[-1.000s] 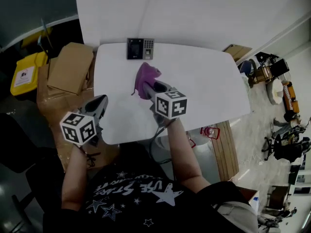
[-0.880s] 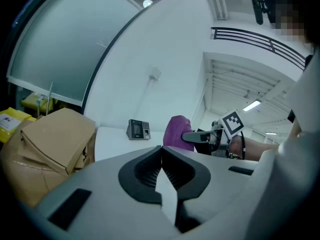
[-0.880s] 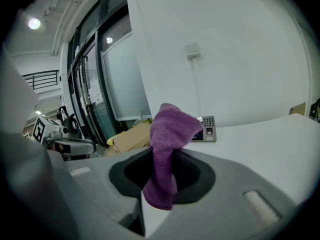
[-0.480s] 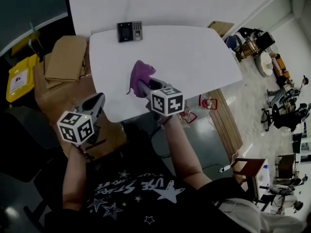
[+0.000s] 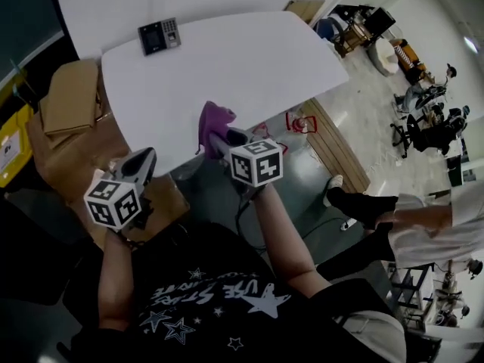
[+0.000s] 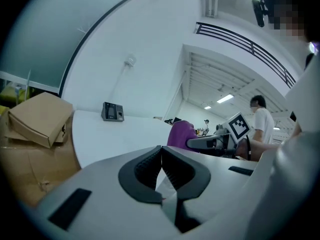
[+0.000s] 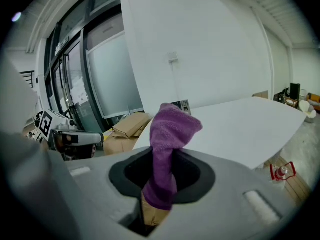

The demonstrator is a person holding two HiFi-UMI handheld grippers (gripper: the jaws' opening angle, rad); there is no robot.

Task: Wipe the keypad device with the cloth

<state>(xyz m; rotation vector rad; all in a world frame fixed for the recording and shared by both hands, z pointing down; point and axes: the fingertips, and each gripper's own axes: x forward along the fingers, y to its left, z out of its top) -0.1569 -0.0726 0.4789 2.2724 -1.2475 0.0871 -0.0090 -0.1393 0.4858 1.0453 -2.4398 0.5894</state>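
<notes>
The keypad device (image 5: 159, 35) is a small dark box with a screen and keys at the far edge of the white table (image 5: 249, 66); it also shows small in the left gripper view (image 6: 112, 111) and behind the cloth in the right gripper view (image 7: 181, 105). A purple cloth (image 5: 212, 123) hangs in my right gripper (image 5: 214, 138), which is shut on it near the table's front edge; its bunched top rises between the jaws (image 7: 167, 139). My left gripper (image 5: 142, 161) stays off the table's front left corner, shut and empty (image 6: 161, 164).
Cardboard boxes (image 5: 66, 100) lie left of the table, with a yellow bin (image 5: 7, 146) beyond them. A red-framed object (image 5: 297, 121) sits on the floor right of the table. Office chairs and a person's legs (image 5: 378, 210) are at the right.
The head view has swung, so the table and keypad device now sit further up and left. Both grippers have drawn back toward the table's front edge; the cloth stays held in the right one.
</notes>
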